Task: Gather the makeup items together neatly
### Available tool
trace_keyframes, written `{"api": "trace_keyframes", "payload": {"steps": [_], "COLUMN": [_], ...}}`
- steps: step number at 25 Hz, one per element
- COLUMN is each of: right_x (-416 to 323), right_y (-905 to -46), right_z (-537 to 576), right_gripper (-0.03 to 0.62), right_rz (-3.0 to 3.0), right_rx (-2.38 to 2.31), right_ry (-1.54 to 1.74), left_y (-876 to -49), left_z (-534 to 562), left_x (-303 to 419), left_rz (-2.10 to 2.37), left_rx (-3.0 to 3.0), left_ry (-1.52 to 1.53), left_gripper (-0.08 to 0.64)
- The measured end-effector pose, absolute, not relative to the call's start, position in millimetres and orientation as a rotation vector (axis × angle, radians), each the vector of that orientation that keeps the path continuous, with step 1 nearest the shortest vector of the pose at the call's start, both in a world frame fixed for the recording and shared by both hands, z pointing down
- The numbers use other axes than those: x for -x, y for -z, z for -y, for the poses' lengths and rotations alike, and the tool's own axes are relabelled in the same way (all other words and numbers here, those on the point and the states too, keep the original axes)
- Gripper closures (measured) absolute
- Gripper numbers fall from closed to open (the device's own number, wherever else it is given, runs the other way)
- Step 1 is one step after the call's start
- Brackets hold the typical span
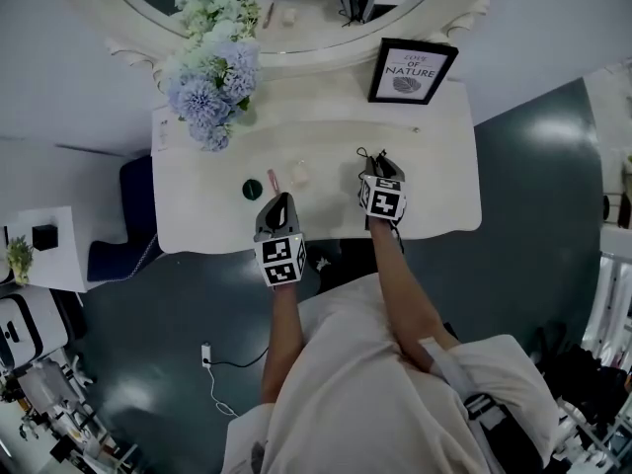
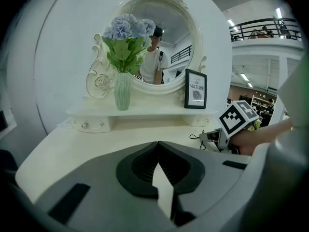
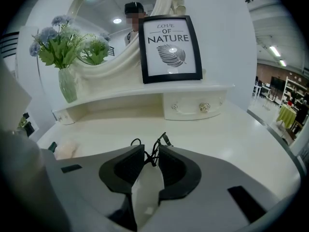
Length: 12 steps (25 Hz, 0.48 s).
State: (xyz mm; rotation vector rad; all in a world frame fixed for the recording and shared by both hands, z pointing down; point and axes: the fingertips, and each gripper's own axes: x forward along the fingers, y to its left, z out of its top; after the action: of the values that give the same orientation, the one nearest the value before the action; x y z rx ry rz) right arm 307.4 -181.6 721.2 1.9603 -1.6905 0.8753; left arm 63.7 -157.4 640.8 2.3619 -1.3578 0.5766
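Right hand-held gripper pinches the black wiry item at its tips, on the desk in front of the picture frame. I'd lift it clear rather than drag, then set it by the sponge, left of the frame. Left hand-held gripper is closed and empty.

I have both arms stretched forward side by side, grippers tilted downward, the left gripper closed on nothing, the right gripper pinching a black wiry item.
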Motion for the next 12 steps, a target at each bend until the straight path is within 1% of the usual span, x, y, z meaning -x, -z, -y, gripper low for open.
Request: {"api": "trace_keyframes", "payload": {"steps": [6, 12], "right_x": [-306, -297], "right_y": [-716, -713], "right_z": [182, 180], "right_gripper": [0.492, 0.497], "right_rz": [1.737, 1.797], "right_rx": [-1.925, -1.878], "right_ry": [-0.835, -0.826], "left_y": [-642, -639], "left_z": [157, 156], "left_x": [-61, -58], "left_rz": [1.362, 1.365], "left_rx": [-2.354, -2.363], "left_ry": [-0.564, -0.557], "left_gripper": [0.545, 0.545]}}
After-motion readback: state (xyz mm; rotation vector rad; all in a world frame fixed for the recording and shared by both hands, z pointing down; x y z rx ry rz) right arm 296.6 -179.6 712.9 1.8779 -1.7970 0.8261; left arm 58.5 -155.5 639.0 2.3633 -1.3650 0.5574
